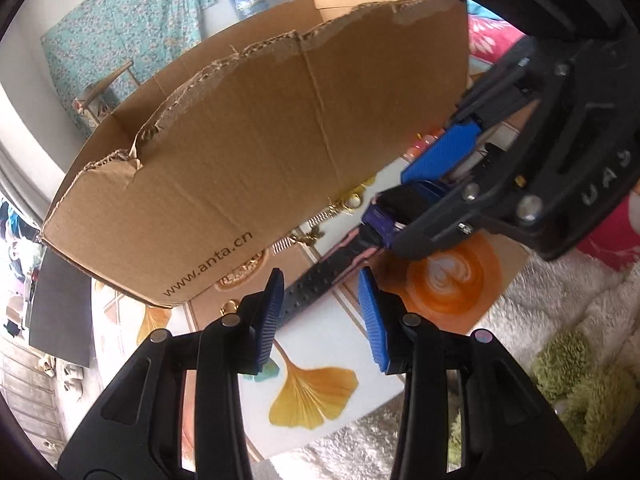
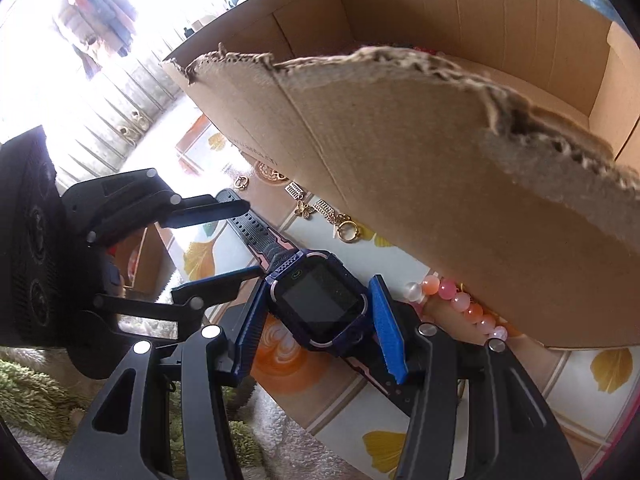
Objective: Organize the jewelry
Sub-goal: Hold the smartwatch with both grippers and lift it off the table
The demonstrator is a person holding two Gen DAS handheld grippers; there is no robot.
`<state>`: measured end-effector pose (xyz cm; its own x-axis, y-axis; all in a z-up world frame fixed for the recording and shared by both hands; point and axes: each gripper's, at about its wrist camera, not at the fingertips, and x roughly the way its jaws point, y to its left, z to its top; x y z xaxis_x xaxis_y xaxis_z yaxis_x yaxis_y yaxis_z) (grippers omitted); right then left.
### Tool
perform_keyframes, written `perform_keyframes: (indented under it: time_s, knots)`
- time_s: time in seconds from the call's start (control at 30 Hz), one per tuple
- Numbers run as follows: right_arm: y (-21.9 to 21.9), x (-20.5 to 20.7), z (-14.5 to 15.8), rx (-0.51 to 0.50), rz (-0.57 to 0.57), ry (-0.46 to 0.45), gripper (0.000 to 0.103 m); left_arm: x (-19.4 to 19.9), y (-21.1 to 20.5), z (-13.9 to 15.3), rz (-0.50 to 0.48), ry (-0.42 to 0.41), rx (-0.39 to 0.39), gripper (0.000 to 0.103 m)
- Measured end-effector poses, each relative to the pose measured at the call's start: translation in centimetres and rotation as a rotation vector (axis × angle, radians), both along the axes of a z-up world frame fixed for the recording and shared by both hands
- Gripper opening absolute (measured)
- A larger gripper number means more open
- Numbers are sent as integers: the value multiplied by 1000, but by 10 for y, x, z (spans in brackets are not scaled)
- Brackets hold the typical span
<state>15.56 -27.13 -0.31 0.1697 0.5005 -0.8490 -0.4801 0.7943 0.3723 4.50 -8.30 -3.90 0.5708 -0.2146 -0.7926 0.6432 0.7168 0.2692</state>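
Observation:
A purple smartwatch (image 2: 320, 300) with a dark screen and a black-and-pink strap (image 2: 248, 232) sits low over the table. My right gripper (image 2: 318, 328) is shut on the watch body, one blue pad against each side. In the left wrist view the right gripper (image 1: 394, 190) comes in from the upper right, with the watch (image 1: 382, 214) in its jaws. My left gripper (image 1: 322, 312) is open around the free end of the strap (image 1: 308, 284), with a gap on each side. The left gripper (image 2: 250, 238) also shows at the left of the right wrist view.
A torn cardboard box (image 1: 260, 140) stands close behind the watch. Along its base lie a pink bead bracelet (image 2: 460, 300), gold charms (image 2: 346, 232) and a butterfly charm (image 2: 303, 209). An orange coaster (image 1: 448, 276) and fluffy rug (image 1: 560, 320) lie to the right.

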Motion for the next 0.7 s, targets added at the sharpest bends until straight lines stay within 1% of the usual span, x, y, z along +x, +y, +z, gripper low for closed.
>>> perform_keyframes:
  time_s: [0.1,0.17,0.3,0.37,0.43,0.47,0.53,0.7]
  knots:
    - [-7,3,-3,18,-7,1,50,8,5,0,35,-3,-7,36]
    - [-13,4,-4,25,-10,-2,50,10,9,0,48,-7,-3,30]
    - [-18,2,-4,34,-8,-5,50,10,18,-1,74,-24,12,25]
    - [-20,2,-3,35,-8,-7,50,11,20,-2,86,-20,9,17]
    - [-21,-1,-2,24,-7,-21,50,11,22,-2,97,-15,-1,12]
    - [-20,-3,-1,12,-5,-34,50,12,23,0,102,-17,-9,9]
    - [-18,-9,1,-14,2,-63,50,12,24,5,110,-11,-37,8]
    - [-17,-25,6,-65,18,-121,50,15,29,17,130,45,-130,7]
